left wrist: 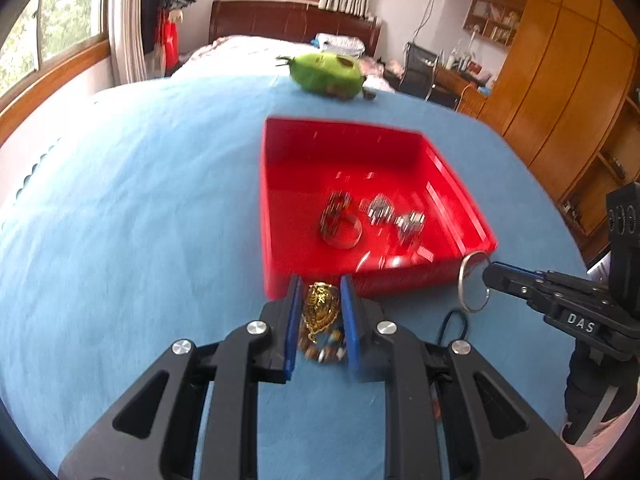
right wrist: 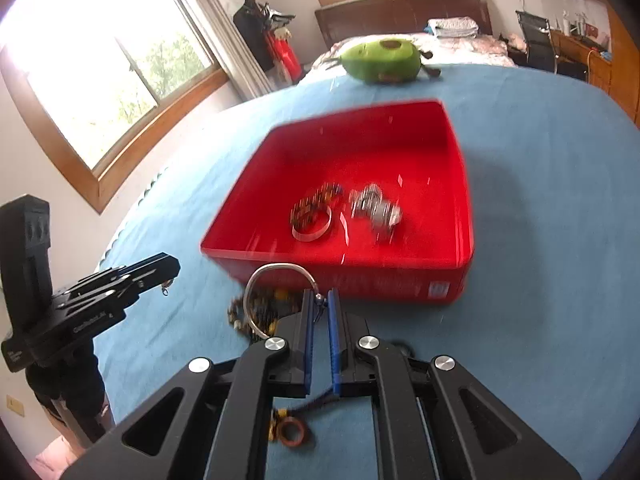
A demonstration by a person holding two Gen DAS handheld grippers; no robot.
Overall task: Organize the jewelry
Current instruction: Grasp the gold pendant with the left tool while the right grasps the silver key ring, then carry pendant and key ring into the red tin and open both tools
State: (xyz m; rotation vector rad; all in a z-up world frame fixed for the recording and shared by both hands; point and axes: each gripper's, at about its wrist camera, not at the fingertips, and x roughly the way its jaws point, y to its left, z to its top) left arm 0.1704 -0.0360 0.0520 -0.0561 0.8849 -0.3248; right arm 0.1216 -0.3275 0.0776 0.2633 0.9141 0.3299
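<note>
one red tray (left wrist: 280,184), two grippers (left wrist: 320,292)

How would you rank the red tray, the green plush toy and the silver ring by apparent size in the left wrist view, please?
1. Red tray, clearly the largest.
2. Green plush toy, though it lies farthest away, so it looks smaller than it is.
3. Silver ring, smallest, despite being near the camera in the right gripper.

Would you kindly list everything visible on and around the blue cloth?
red tray: one, red, middle of the blue cloth.
silver jewelry: several pieces, inside the tray.
gold chain: one, gold, between the left gripper's jaws.
silver bangle: one, silver, pinched by the right gripper.
beaded bracelet: one, dark and yellow, on the cloth before the tray.
green plush: one, far edge.
left gripper: black, blue pads.
right gripper: black, blue pads.
</note>
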